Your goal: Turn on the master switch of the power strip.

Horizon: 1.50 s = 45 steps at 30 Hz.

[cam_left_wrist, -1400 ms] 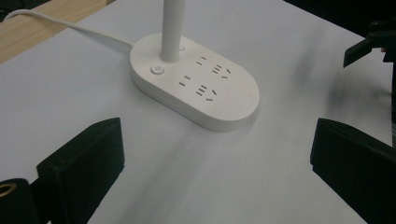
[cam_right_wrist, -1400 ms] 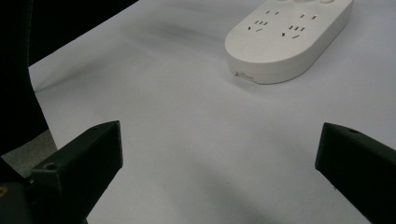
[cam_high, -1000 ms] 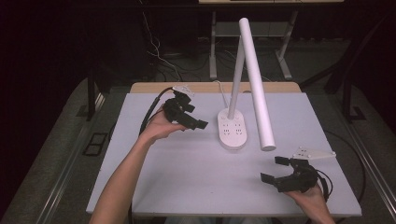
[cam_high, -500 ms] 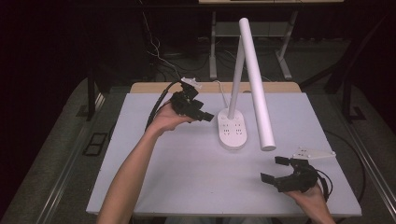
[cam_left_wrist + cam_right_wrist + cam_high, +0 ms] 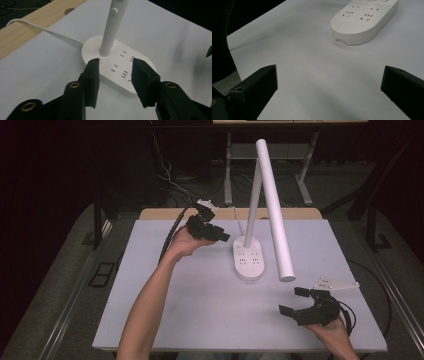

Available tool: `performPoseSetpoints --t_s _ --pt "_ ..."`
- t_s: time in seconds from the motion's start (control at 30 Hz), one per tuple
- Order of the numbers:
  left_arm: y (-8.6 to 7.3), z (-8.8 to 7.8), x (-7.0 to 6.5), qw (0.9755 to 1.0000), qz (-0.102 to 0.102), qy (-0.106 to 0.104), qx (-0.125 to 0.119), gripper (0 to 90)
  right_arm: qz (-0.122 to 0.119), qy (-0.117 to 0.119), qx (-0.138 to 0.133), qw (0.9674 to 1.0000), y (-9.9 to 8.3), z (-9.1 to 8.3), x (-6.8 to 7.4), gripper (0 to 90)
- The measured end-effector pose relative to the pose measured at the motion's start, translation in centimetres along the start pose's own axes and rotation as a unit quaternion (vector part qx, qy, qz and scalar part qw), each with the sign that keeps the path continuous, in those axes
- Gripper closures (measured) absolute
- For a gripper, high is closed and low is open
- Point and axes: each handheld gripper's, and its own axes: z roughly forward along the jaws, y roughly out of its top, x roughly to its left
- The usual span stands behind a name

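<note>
Left gripper (image 5: 222,238) of mine sits left of centre in the high view, a little closer to the lamp base (image 5: 248,258) than a second ago. Its jaws have just been closing, yet nothing is between them; in the left gripper view they frame the base and the stem (image 5: 110,30) without touching, so it grasps nothing. I judge a pinch or press at the stem's foot is coming. My left forearm reaches diagonally up from bottom centre, wrist bent inward. Right gripper (image 5: 300,302) rests spread wide at lower right, unmoved.

no readable text, labels or numbers anywhere
</note>
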Motion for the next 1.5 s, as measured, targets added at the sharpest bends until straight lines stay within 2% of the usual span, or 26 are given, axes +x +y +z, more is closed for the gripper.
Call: performPoseSetpoints --t_s 0.1,0.17,0.2,0.27,0.3,0.37,0.8,1.0,1.07,1.23,1.37,1.5 --pt "-0.1 0.6 0.4 0.9999 -0.014 0.001 -0.001 69.8 0.002 -0.001 0.0 1.0 0.0 0.0 0.0 0.3" --pt "-0.2 0.9 0.8 0.9999 -0.015 -0.003 0.003 76.2 0.001 -0.001 0.0 1.0 0.0 0.0 0.0 0.3" --pt "-0.2 1.1 0.9 0.9999 -0.013 -0.006 0.003 76.2 0.001 -0.001 0.0 1.0 0.0 0.0 0.0 0.3" --pt "-0.3 1.6 1.0 0.9998 -0.019 -0.003 0.001 84.0 0.0 -0.001 0.0 1.0 0.0 0.0 0.0 0.3" --pt "-0.3 1.8 1.0 0.9997 -0.024 -0.002 0.0 84.0 0.0 -0.001 0.0 1.0 0.0 0.0 0.0 0.3" --pt "-0.3 2.3 1.1 0.9996 -0.027 -0.001 0.001 89.5 0.001 -0.001 0.001 1.0 0.0 0.0 0.0 0.3" --pt "-0.8 4.7 1.7 0.998 -0.062 -0.007 -0.008 90.0 -0.002 0.0 0.003 1.0 0.0 0.0 -0.1 0.3" --pt "-0.9 5.6 1.7 0.9975 -0.068 -0.003 -0.016 90.0 -0.002 0.0 0.002 1.0 0.0 0.0 -0.1 0.3" --pt "-1.0 5.7 1.8 0.9978 -0.064 -0.007 -0.01 90.0 -0.002 0.0 0.003 1.0 0.0 0.0 -0.1 0.3" --pt "-1.1 6.6 1.8 0.9969 -0.076 -0.005 -0.019 90.0 -0.001 0.0 0.0 1.0 0.0 0.0 -0.1 0.3" --pt "-1.3 7.3 1.8 0.9963 -0.085 -0.003 -0.016 90.0 -0.002 0.0 0.002 1.0 0.0 0.0 -0.1 0.3" --pt "-1.5 7.9 1.9 0.9963 -0.085 0.0 -0.016 90.0 -0.001 0.0 0.0 1.0 0.0 0.0 -0.1 0.3"
